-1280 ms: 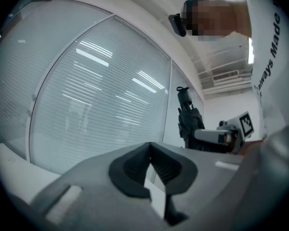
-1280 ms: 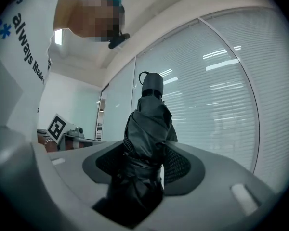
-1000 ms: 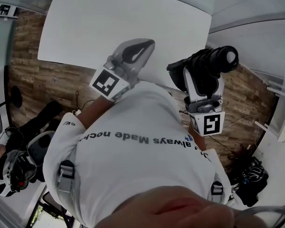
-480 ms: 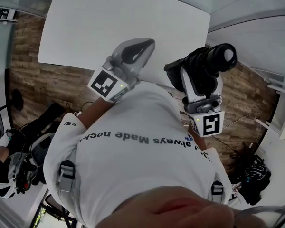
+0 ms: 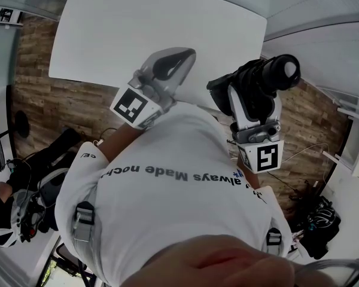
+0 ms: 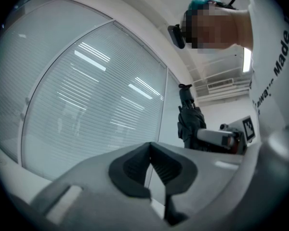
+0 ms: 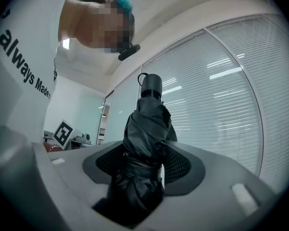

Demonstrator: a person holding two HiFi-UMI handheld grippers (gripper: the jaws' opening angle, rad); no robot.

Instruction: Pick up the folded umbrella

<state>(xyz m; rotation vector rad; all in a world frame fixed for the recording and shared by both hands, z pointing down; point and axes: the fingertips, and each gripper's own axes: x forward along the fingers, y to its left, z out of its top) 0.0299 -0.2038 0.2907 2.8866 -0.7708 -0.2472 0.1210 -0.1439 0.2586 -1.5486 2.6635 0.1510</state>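
This looks like an office or meeting room. Tall glass partition walls (image 6: 86,109) with horizontal blinds (image 7: 231,114) close it in, and the panes reflect long ceiling lights. A bright strip light (image 6: 246,60) sits in the white ceiling. A plain white table (image 5: 155,28) stands on wood-plank flooring (image 5: 54,106), with loose cables (image 5: 302,153) and dark bags of gear (image 5: 316,226) on the floor nearby.
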